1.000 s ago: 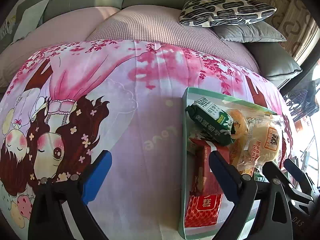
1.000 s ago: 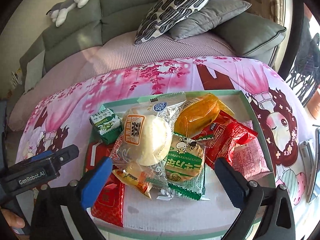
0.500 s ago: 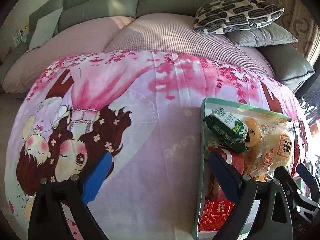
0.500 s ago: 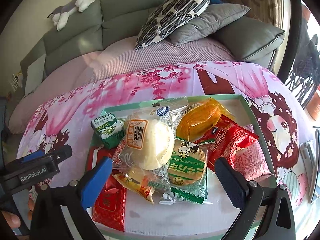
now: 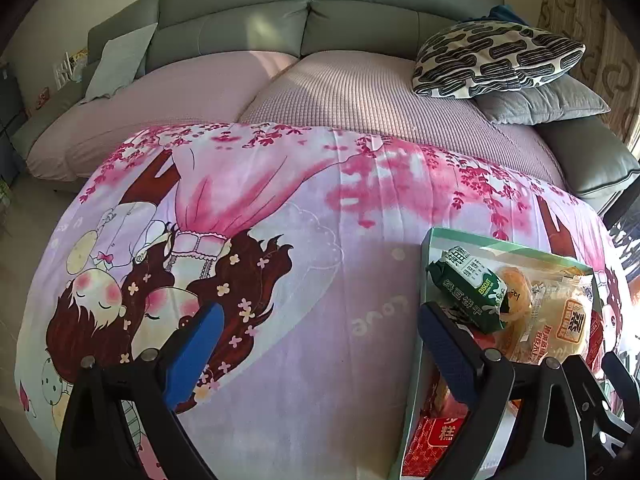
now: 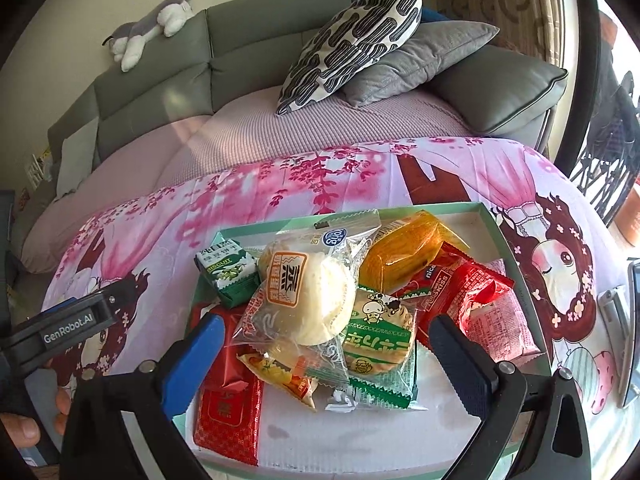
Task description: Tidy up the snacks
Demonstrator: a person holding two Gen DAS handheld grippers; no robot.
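A shallow green-rimmed tray holds a pile of snacks: a white bun in clear wrap, a green biscuit pack, an orange pack, red packs, a green cracker pack and a red packet. My right gripper is open and empty, above the tray's near side. My left gripper is open and empty over the pink cartoon cloth, left of the tray. The left gripper also shows at the left in the right wrist view.
The cloth covers a low table in front of a grey sofa with a pink cover. A patterned pillow and a grey cushion lie at its right end. A plush toy lies on the sofa back. Metal objects sit right of the tray.
Both grippers have pulled back and up, so the tray and cloth look farther away. The left gripper has drifted left of the tray. Nothing was gripped.
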